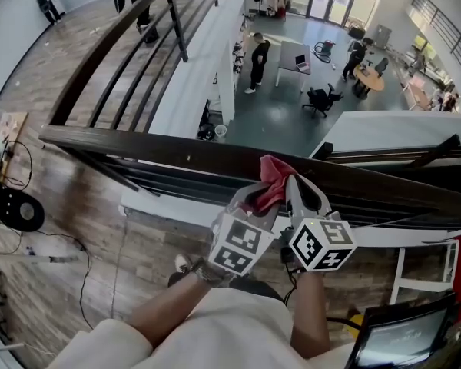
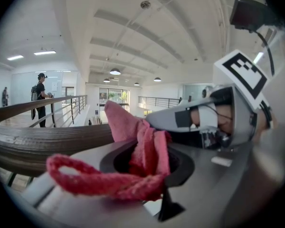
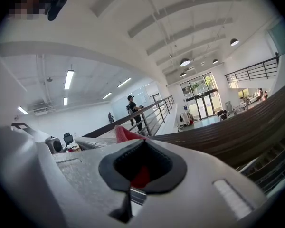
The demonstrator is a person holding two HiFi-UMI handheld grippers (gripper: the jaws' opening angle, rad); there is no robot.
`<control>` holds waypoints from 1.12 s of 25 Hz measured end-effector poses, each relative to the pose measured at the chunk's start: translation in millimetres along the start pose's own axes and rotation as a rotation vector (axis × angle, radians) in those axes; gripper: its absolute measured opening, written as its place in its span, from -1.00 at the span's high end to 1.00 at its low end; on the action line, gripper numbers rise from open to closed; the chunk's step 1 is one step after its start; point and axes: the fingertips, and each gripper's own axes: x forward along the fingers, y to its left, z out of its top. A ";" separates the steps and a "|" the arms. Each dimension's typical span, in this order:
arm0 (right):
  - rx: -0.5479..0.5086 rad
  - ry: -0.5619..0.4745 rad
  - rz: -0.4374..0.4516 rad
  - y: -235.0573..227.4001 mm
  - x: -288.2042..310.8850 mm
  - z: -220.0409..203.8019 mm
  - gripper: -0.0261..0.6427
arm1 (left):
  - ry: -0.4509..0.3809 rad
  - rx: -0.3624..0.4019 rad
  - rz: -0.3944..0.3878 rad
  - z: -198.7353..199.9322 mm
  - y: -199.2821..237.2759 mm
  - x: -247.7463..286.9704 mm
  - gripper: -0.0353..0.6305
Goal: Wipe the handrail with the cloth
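Pinching cloth (image 1: pixel 270 183), tip upward: left gripper (image 1: pixel 252 203), right gripper (image 1: pixel 296 194); handrail (image 1: pixel 138 147) left-right.

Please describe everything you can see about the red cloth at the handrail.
The cloth is pinkish red, looks like terry, and is bunched into folds. The left gripper and the right gripper both clamp it. One hemmed edge forms a loose loop. It seems to press on the dark wooden handrail.
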 end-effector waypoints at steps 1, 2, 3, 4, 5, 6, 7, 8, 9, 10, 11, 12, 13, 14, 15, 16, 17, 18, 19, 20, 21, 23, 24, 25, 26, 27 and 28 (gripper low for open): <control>0.000 -0.004 -0.003 0.1 -1.1 -1.0 0.91 | 0.002 0.001 -0.002 -1.3 -1.0 0.4 0.69; 0.000 -0.008 -0.006 0.1 -2.0 -1.9 0.92 | 0.004 0.005 -0.005 -2.4 -1.7 0.7 0.69; -0.001 -0.011 -0.009 0.3 -2.6 -2.7 0.91 | 0.005 0.011 -0.008 -3.3 -2.0 1.1 0.69; -0.003 -0.014 -0.010 0.6 -2.8 -3.3 0.91 | 0.006 0.015 -0.011 -3.9 -1.7 1.3 0.69; -0.006 -0.016 -0.009 1.0 -2.8 -3.8 0.91 | 0.006 0.017 -0.014 -4.4 -1.3 1.3 0.69; -0.007 -0.018 -0.009 1.1 -2.9 -4.2 0.91 | 0.006 0.018 -0.014 -4.9 -1.1 1.4 0.69; -0.008 -0.019 -0.008 0.8 -3.3 -4.7 0.91 | 0.005 0.017 -0.014 -5.5 -1.4 1.5 0.69; -0.008 -0.020 -0.008 0.3 -4.0 -5.2 0.91 | 0.005 0.014 -0.014 -6.2 -2.0 1.8 0.69; -0.007 -0.021 -0.008 0.0 -4.7 -5.5 0.91 | 0.005 0.012 -0.015 -6.8 -2.7 2.2 0.69; -0.006 -0.022 -0.008 0.0 -5.1 -5.6 0.91 | 0.005 0.009 -0.015 -7.4 -3.1 2.4 0.69; -0.005 -0.022 -0.007 0.4 -5.3 -5.8 0.91 | 0.006 0.006 -0.017 -8.1 -3.0 2.5 0.69; -0.006 -0.021 -0.006 0.9 -5.4 -6.4 0.91 | 0.006 0.004 -0.018 -9.0 -2.8 2.7 0.69; -0.006 -0.019 -0.005 1.1 -5.7 -7.5 0.91 | 0.008 0.001 -0.020 -10.5 -2.7 3.2 0.69; -0.004 -0.016 -0.004 0.9 -6.2 -9.0 0.91 | 0.010 -0.003 -0.022 -12.2 -3.0 3.8 0.69; 0.000 -0.013 -0.003 0.8 -7.0 -10.5 0.91 | 0.012 -0.007 -0.023 -14.0 -3.5 4.3 0.69; 0.002 -0.010 -0.003 0.8 -7.7 -11.5 0.91 | 0.012 -0.012 -0.024 -15.4 -4.0 4.5 0.69; 0.002 -0.008 -0.005 1.3 -8.0 -11.8 0.91 | 0.012 -0.017 -0.025 -16.1 -4.0 4.4 0.69; -0.001 -0.006 -0.006 2.2 -7.7 -11.6 0.91 | 0.012 -0.021 -0.026 -16.2 -3.3 4.2 0.69; -0.004 -0.005 -0.008 3.2 -7.1 -11.0 0.91 | 0.011 -0.023 -0.026 -16.0 -2.3 3.9 0.69; -0.008 -0.004 -0.010 4.0 -6.7 -10.4 0.91 | 0.011 -0.026 -0.026 -15.6 -1.6 3.7 0.69; -0.010 -0.005 -0.012 4.2 -6.8 -10.1 0.91 | 0.010 -0.028 -0.028 -15.5 -1.5 3.7 0.69; -0.010 -0.006 -0.016 3.7 -7.8 -10.4 0.91 | 0.003 -0.036 -0.031 -15.8 -2.4 3.4 0.69; -0.007 -0.006 -0.016 3.9 -8.1 -10.7 0.91 | -0.003 -0.041 -0.031 -16.2 -2.7 2.8 0.69; -0.002 -0.006 -0.014 4.4 -8.3 -10.9 0.91 | -0.008 -0.046 -0.030 -16.9 -2.7 2.2 0.69; 0.006 -0.005 -0.010 4.8 -8.5 -11.1 0.91 | -0.010 -0.051 -0.029 -17.6 -2.4 1.9 0.69; 0.016 -0.005 -0.006 5.1 -8.5 -11.2 0.91 | -0.011 -0.056 -0.028 -18.2 -1.8 2.0 0.69; 0.023 -0.005 -0.003 5.6 -8.2 -11.2 0.91 | -0.013 -0.060 -0.027 -18.5 -0.8 2.0 0.69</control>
